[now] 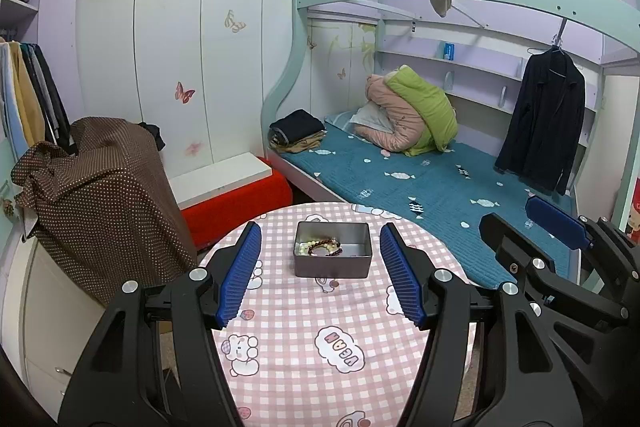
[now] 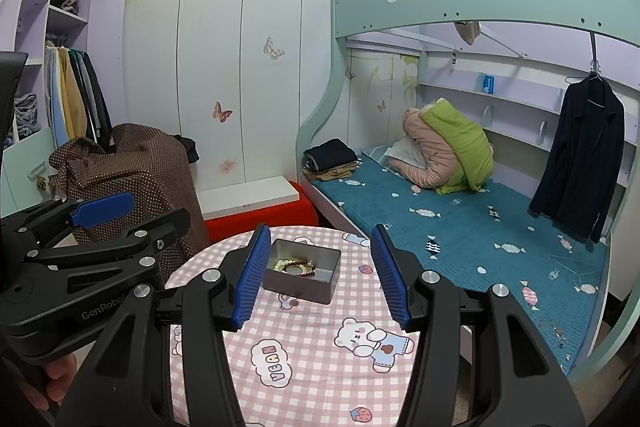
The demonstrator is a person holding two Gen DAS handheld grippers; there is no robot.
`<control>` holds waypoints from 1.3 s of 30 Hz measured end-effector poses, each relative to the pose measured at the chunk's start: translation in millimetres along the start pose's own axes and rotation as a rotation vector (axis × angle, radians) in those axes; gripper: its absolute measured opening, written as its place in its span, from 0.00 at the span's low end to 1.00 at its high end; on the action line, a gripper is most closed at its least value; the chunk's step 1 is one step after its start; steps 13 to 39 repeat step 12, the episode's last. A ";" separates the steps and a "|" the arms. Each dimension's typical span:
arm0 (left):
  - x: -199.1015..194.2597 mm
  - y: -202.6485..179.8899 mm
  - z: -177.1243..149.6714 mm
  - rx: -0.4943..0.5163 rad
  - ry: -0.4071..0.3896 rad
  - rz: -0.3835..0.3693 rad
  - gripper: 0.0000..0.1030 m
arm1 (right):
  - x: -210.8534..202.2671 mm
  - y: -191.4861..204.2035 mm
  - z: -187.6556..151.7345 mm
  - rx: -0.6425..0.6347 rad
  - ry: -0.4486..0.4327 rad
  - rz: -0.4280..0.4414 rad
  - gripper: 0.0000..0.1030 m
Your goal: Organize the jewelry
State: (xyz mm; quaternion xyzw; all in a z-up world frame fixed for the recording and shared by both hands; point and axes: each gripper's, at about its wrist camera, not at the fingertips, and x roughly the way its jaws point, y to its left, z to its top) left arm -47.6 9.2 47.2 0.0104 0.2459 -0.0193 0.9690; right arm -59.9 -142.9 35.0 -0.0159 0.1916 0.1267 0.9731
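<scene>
A grey metal tin [image 1: 332, 267] stands open on the far part of a round table with a pink checked cloth [image 1: 304, 331]. Inside it lie a dark red bead bracelet [image 1: 330, 249] and a pale bead bracelet [image 1: 310, 246]. My left gripper [image 1: 320, 269] is open and empty, held above the table short of the tin. My right gripper [image 2: 318, 273] is open and empty, also short of the tin [image 2: 302, 277], with the bracelets [image 2: 298, 267] visible between its fingers. Each gripper shows at the side of the other's view.
A bunk bed with a teal mattress [image 1: 420, 187] runs along the right, with folded clothes and a rolled quilt on it. A brown dotted cloth [image 1: 100, 195] covers furniture at the left. A red stool [image 1: 236, 203] with a white board stands beyond the table.
</scene>
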 end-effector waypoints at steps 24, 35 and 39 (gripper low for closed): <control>3.5 1.7 1.2 0.002 0.015 -0.006 0.61 | 3.9 -2.5 0.7 0.001 0.008 -0.001 0.49; 3.5 1.7 1.2 0.002 0.015 -0.006 0.61 | 3.9 -2.5 0.7 0.001 0.008 -0.001 0.49; 3.5 1.7 1.2 0.002 0.015 -0.006 0.61 | 3.9 -2.5 0.7 0.001 0.008 -0.001 0.49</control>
